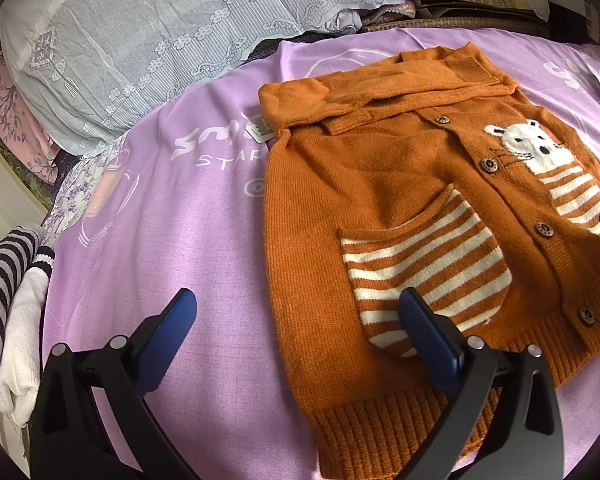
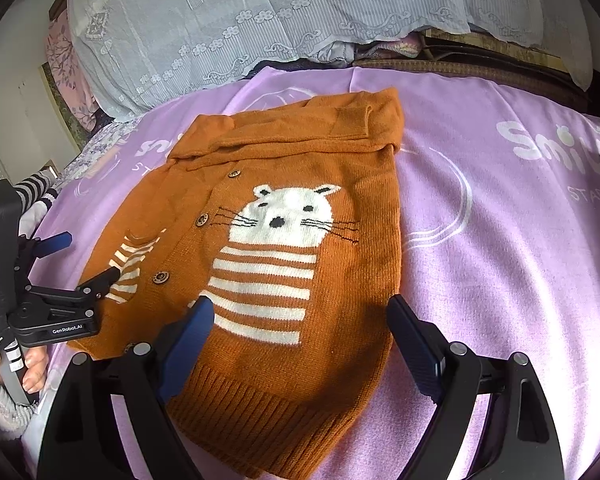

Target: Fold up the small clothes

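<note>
Sweater: the orange sweater [image 2: 300, 216] with a white cat lies flat on the purple sheet [image 2: 499, 260] of the bed, sleeves folded across the top.
Left claw [image 1: 296, 316]: wide apart, holding nothing, one finger over the striped pocket [image 1: 423, 268].
Right claw [image 2: 300, 320]: wide apart, holding nothing, above the sweater's bottom edge.
Behind: a lacy white cover [image 2: 260, 20].
</note>
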### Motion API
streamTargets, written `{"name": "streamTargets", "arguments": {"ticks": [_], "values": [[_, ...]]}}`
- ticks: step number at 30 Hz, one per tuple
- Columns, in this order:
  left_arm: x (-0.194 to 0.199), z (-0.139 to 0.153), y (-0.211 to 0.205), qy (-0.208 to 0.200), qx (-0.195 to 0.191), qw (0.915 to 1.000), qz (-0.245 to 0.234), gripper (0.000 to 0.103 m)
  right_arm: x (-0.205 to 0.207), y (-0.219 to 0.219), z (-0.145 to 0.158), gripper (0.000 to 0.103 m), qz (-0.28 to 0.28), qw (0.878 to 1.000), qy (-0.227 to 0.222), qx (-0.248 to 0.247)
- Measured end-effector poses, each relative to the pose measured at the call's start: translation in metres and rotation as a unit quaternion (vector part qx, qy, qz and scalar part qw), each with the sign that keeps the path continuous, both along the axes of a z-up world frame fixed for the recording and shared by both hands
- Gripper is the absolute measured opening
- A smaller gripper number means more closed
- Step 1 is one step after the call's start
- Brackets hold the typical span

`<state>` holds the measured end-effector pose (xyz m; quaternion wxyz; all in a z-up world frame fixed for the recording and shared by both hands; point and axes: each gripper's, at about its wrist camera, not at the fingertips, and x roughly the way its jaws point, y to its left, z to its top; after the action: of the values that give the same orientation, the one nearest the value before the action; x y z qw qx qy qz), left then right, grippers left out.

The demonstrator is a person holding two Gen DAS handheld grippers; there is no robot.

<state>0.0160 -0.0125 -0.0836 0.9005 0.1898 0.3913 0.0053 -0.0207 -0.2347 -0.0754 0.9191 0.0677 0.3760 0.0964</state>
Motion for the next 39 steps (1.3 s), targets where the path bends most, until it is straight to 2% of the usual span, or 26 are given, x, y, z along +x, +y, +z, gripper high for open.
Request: {"name": "streamTargets", "arguments": {"ticks": [8,16,19,21,26,29,33,39], "values": [[0.0,0.0,0.0,0.003,-0.005,1.0,-0.001,0.098,0.0,0.0,0.0,0.089,0.0,1.0,0.0,0.0],[0.002,0.002,0.007,0.04,-0.072,0.9963,-0.021,0.098,0.0,0.0,0.0,0.089,0.0,1.0,0.0,0.0],[0.005,0.0,0.011,0.077,-0.127,0.9882,-0.038,0.098,0.0,0.0,0.0,0.089,0.0,1.0,-0.001,0.001],[0.006,-0.001,0.012,0.087,-0.141,0.9853,-0.04,0.098,0.0,-0.001,0.0,0.089,-0.002,1.0,-0.001,0.003],[0.004,-0.002,0.009,0.086,-0.135,0.9862,-0.039,0.098,-0.001,-0.003,0.0,0.089,-0.006,1.0,0.001,0.009],[0.005,-0.002,0.01,0.091,-0.145,0.9842,-0.044,0.098,-0.002,-0.006,0.001,0.089,-0.006,1.0,0.003,0.017],[0.01,-0.004,0.016,0.125,-0.198,0.9703,-0.061,0.098,-0.005,-0.009,0.0,0.089,-0.007,0.999,0.009,0.03],[0.014,-0.005,0.027,0.145,-0.251,0.9553,-0.059,0.098,-0.011,-0.016,-0.002,0.089,-0.001,0.998,0.02,0.065]]}}
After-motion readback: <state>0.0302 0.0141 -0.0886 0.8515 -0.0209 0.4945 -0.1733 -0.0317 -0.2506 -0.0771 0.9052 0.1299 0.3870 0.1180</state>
